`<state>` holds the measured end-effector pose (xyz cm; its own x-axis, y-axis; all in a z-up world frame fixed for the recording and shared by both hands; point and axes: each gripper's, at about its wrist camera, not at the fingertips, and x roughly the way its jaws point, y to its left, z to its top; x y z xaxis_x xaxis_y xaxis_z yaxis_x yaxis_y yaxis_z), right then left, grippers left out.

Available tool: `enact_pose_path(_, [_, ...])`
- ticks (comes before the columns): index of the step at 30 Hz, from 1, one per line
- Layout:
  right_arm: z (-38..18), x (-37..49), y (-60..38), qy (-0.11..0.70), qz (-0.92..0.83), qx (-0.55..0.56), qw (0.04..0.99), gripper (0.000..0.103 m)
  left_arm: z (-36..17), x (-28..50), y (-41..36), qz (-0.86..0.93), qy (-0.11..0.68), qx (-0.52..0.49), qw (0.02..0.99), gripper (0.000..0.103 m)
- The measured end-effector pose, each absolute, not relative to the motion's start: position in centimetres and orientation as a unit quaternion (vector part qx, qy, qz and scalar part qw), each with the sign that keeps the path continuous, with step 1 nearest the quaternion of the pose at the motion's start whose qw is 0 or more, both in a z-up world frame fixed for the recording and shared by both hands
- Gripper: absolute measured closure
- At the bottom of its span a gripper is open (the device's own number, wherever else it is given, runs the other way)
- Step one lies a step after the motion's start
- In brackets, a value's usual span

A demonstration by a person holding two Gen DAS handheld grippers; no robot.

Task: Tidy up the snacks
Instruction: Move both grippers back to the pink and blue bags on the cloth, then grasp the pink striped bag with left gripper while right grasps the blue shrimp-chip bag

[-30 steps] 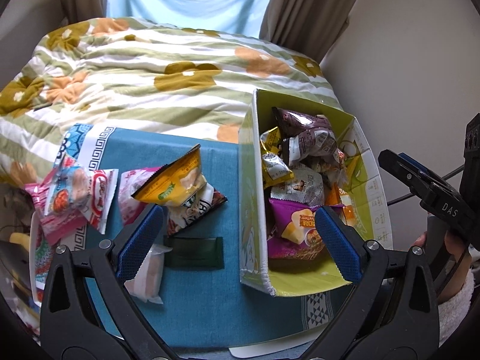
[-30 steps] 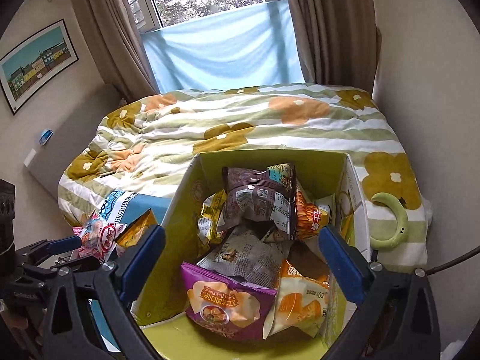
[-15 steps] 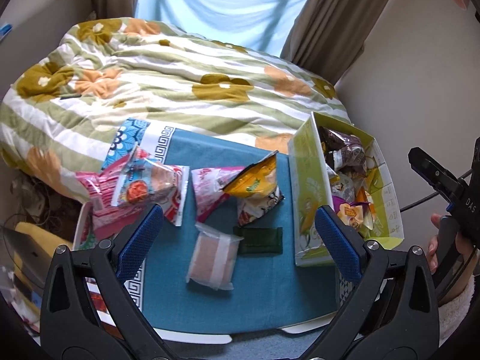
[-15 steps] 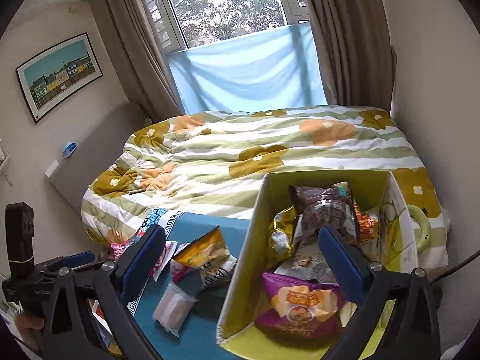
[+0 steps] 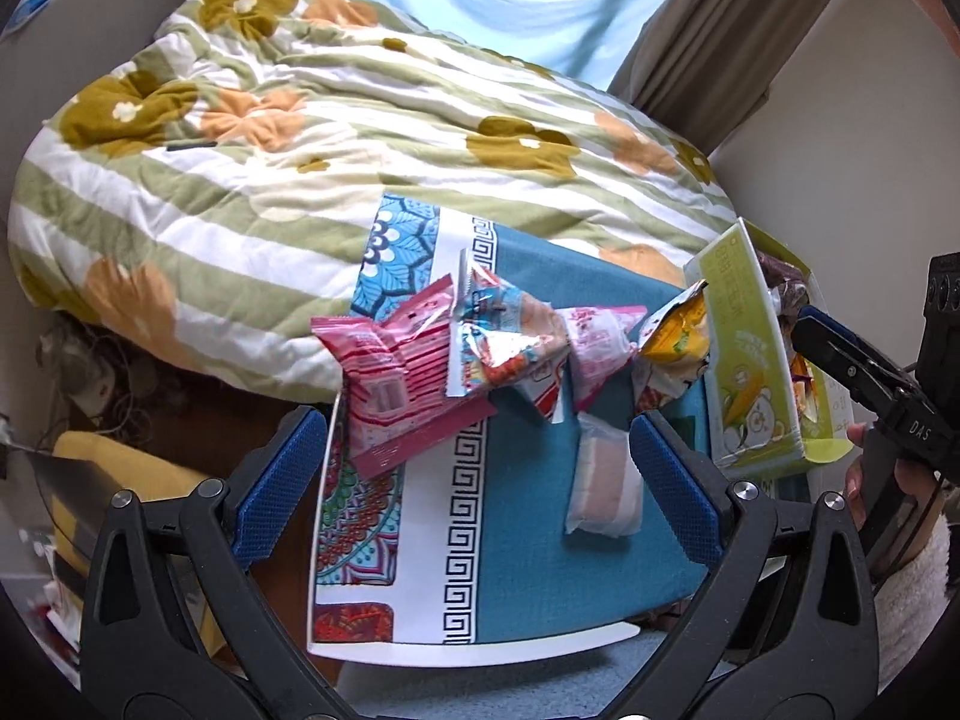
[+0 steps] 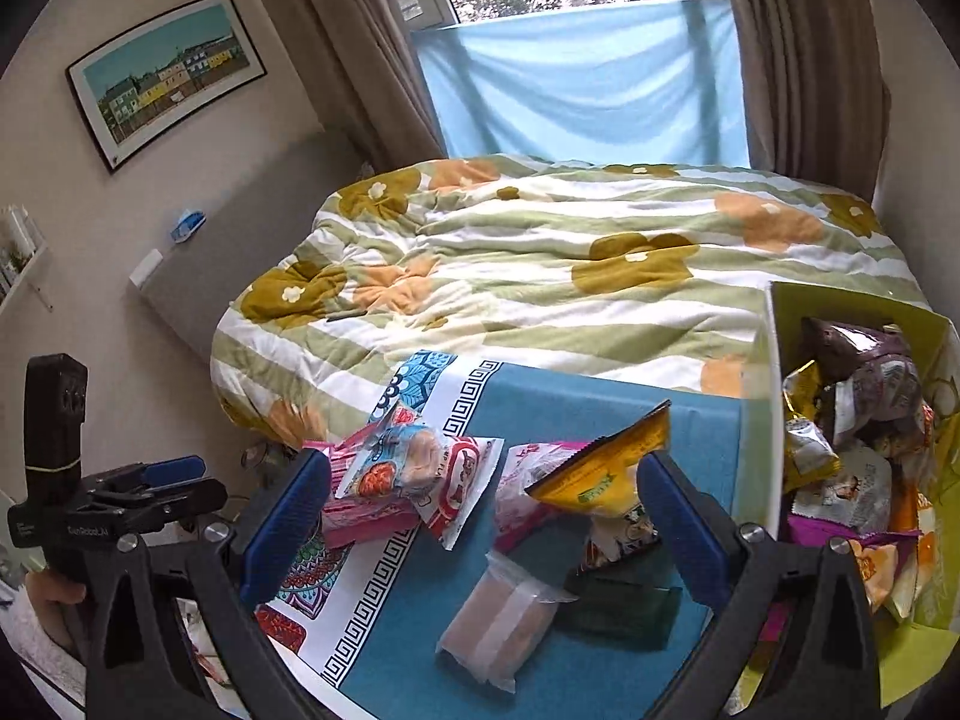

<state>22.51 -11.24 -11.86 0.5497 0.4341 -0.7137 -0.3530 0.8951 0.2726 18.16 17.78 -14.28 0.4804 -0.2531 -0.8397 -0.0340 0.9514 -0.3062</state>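
Note:
Loose snack packets lie on a teal cloth (image 5: 522, 546) over a small table. They are a pink packet (image 5: 402, 384), a clear packet with red print (image 5: 510, 336), a pink-white packet (image 5: 600, 342), a yellow packet (image 5: 678, 330) and a pale clear packet (image 5: 603, 483). My left gripper (image 5: 477, 486) is open above the table's near left, holding nothing. A green box (image 5: 750, 372) full of snacks stands at the right. My right gripper (image 6: 486, 531) is open and empty over the yellow packet (image 6: 606, 468), the pale packet (image 6: 498, 630) and a dark green packet (image 6: 624, 606).
A bed with a flowered striped quilt (image 6: 540, 252) fills the space behind the table. The open box (image 6: 774, 420) holds several packets (image 6: 852, 450). A hand (image 5: 864, 468) grips the right tool at the far right. Clutter and cables lie on the floor (image 5: 90, 372) to the left.
Both views have swung left and drawn back from the box, so the loose packets now sit between the fingers. Both grippers stay open and empty.

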Motion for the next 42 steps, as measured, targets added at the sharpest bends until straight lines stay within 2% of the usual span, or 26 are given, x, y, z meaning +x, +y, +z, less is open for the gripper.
enact_pose_path(15, [-22.5, 27.9, -0.7, 0.498, 0.341, -0.170, 0.779, 0.001, -24.9, 22.0, 18.3, -0.024, 0.544, -0.113, 0.831, 0.003])
enact_pose_path(21, [-25.3, 29.4, 1.7, 0.506, 0.377, -0.244, 0.737, 0.001, -26.8, 24.5, 17.7, -0.018, 0.553, -0.089, 0.828, 0.003])
enact_pose_path(26, [-26.8, 29.6, 4.1, 0.480, 0.399, -0.336, 0.705, 0.001, -27.7, 25.7, 17.7, -0.013, 0.557, -0.083, 0.826, 0.003])
enact_pose_path(30, [-28.1, 30.6, 4.8, 0.492, 0.406, -0.344, 0.689, 0.002, -28.1, 26.3, 17.6, -0.017, 0.560, -0.085, 0.824, 0.003])
enact_pose_path(31, [-28.2, 30.8, 4.8, 0.498, 0.406, -0.338, 0.688, 0.003, -28.2, 26.4, 17.5, -0.019, 0.560, -0.085, 0.824, 0.003])
enact_pose_path(34, [-29.0, 31.8, 4.6, 0.529, 0.402, -0.313, 0.678, 0.035, -28.5, 26.8, 17.1, -0.022, 0.562, -0.084, 0.823, 0.003])
enact_pose_path(42, [-28.3, 33.4, 2.3, 0.559, 0.370, -0.236, 0.703, 0.045, -28.7, 28.2, 16.4, -0.030, 0.562, -0.081, 0.822, 0.003])
